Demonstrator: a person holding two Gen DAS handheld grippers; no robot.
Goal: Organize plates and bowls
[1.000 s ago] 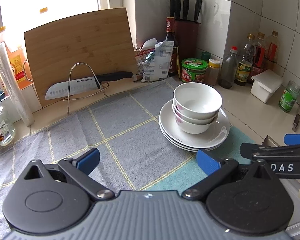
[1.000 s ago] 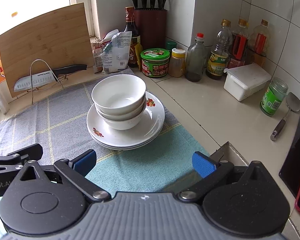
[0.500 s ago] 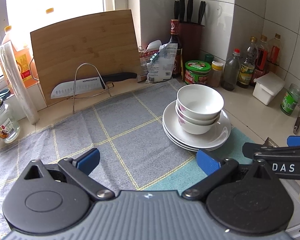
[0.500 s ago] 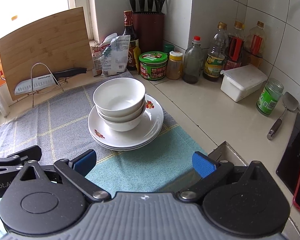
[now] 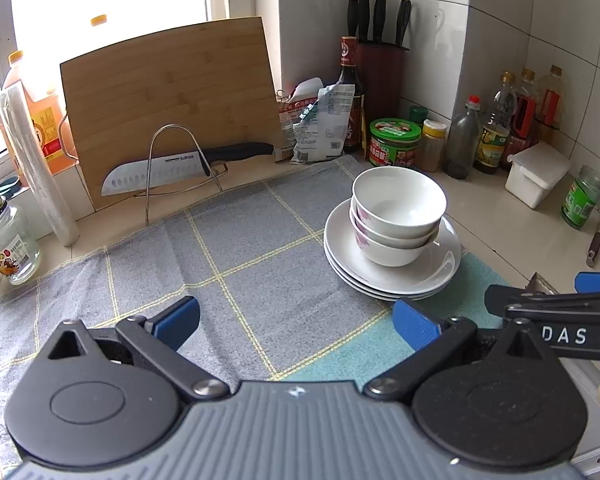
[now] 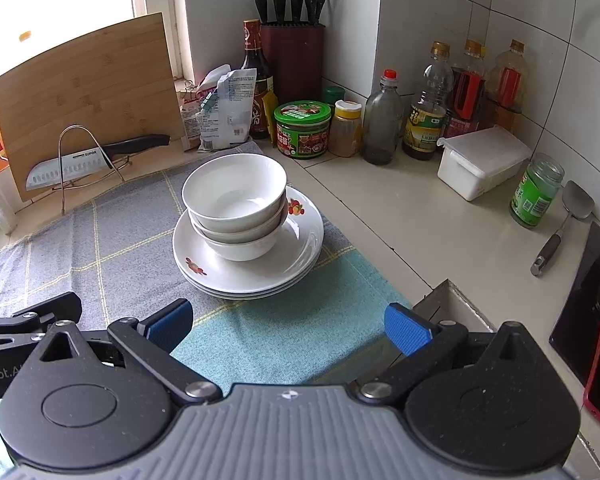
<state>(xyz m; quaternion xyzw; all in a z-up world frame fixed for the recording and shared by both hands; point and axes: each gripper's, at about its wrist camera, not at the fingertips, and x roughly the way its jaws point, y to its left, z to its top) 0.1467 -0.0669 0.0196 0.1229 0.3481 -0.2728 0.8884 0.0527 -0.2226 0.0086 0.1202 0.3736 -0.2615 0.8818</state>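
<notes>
Three white bowls (image 5: 398,204) (image 6: 234,194) sit nested on a stack of three white plates (image 5: 440,272) (image 6: 300,256) with small red flower prints. The stack stands on a grey and teal checked cloth (image 5: 260,272) (image 6: 112,240) on the counter. My left gripper (image 5: 296,322) is open and empty, held back from the stack, which lies ahead to its right. My right gripper (image 6: 286,320) is open and empty, with the stack just ahead and slightly left. Each gripper shows at the edge of the other's view.
A bamboo cutting board (image 5: 172,100) leans at the back with a knife (image 5: 172,164) on a wire rack. A knife block (image 6: 292,52), sauce bottles, jars (image 6: 302,128), a white box (image 6: 480,160) and a spoon (image 6: 560,228) line the back and right. A sink corner (image 6: 452,304) lies front right.
Both grippers have drawn back a little from the stack, so it looks slightly smaller and farther. Both stay open. The dishes have not moved.
</notes>
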